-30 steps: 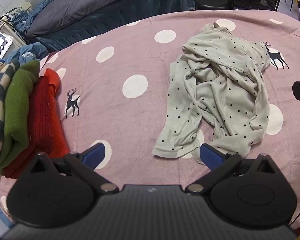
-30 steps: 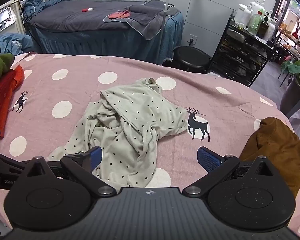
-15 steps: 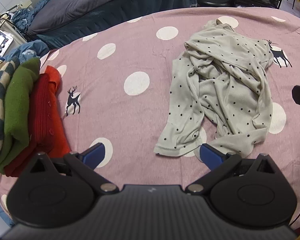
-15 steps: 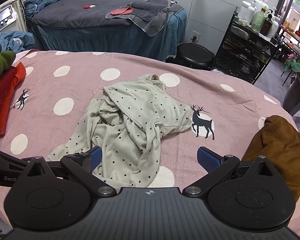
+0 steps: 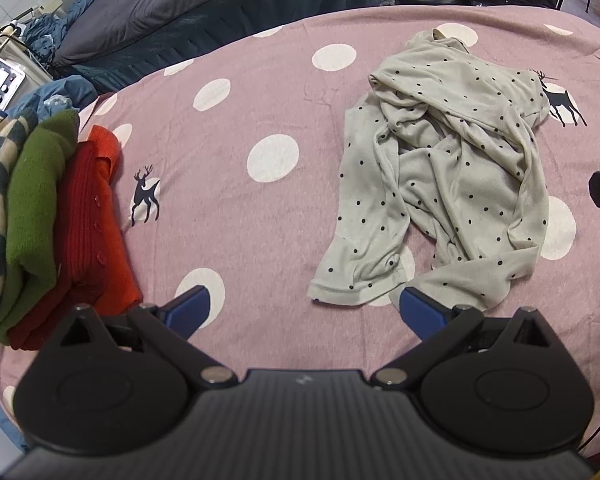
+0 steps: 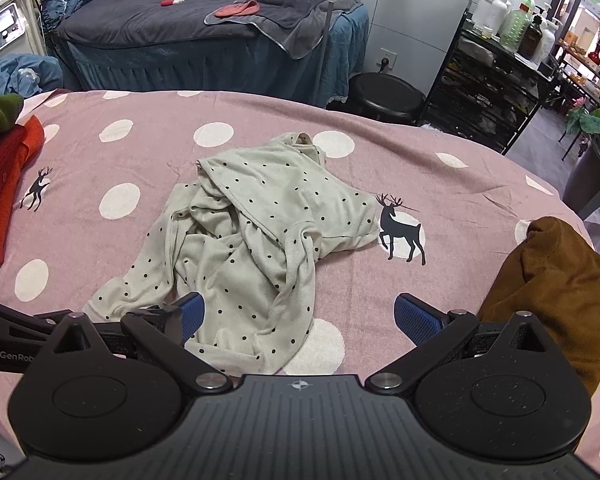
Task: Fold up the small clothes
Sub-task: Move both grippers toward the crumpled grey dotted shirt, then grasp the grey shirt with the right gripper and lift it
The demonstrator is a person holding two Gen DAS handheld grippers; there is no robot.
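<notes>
A pink desk (image 6: 260,120) with white dots and deer prints carries everything. A crumpled pale dotted garment (image 6: 256,232) lies near its middle, reaching toward the near edge. Folded clothes (image 5: 48,216), red, green and striped, are stacked at the left edge. A brown garment (image 6: 552,280) sits at the right edge. The left gripper (image 5: 304,310) and right gripper (image 6: 298,314) hover at the near edge, fingers spread wide and holding nothing.
</notes>
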